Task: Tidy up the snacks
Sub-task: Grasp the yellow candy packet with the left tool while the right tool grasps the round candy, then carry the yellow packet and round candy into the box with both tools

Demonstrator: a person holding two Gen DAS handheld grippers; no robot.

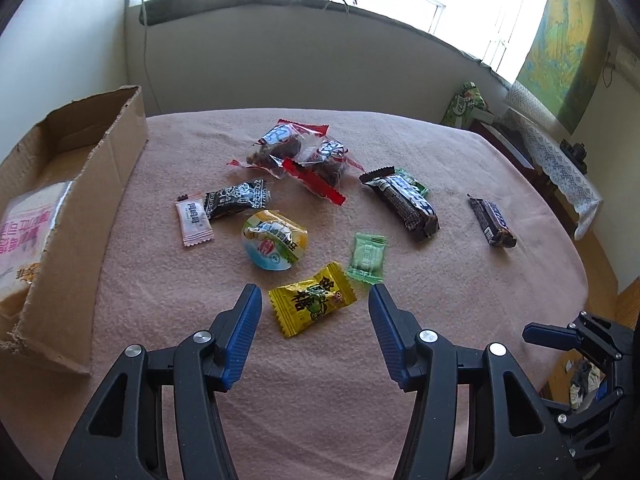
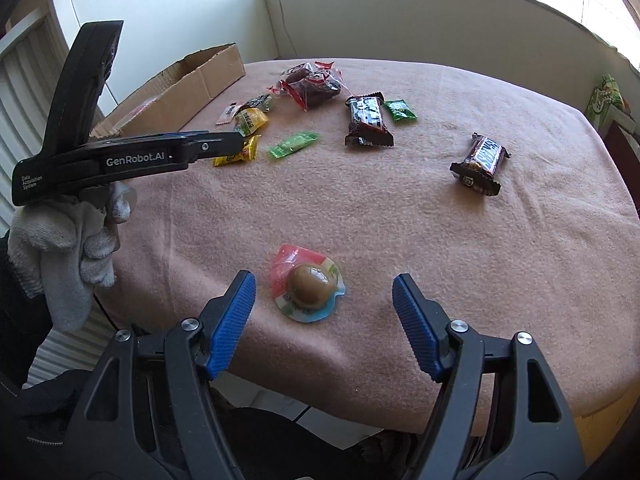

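You are holding your left gripper (image 1: 315, 308) released over the yellow candy (image 1: 311, 304), your right gripper (image 2: 323, 295) released over the jelly cup (image 2: 306, 287).

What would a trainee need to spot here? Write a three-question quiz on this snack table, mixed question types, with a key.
1. True or false: the left gripper has its fingers closed on the yellow candy.
2. Which snack lies just ahead of the right gripper? A) the Snickers bar B) the clear-wrapped brown jelly C) the light green candy
3. Fill in: the cardboard box stands at the table's ____ edge, seen from the left wrist.

Key: 1 false, the fingers stand apart on either side of it. 2 B. 3 left.
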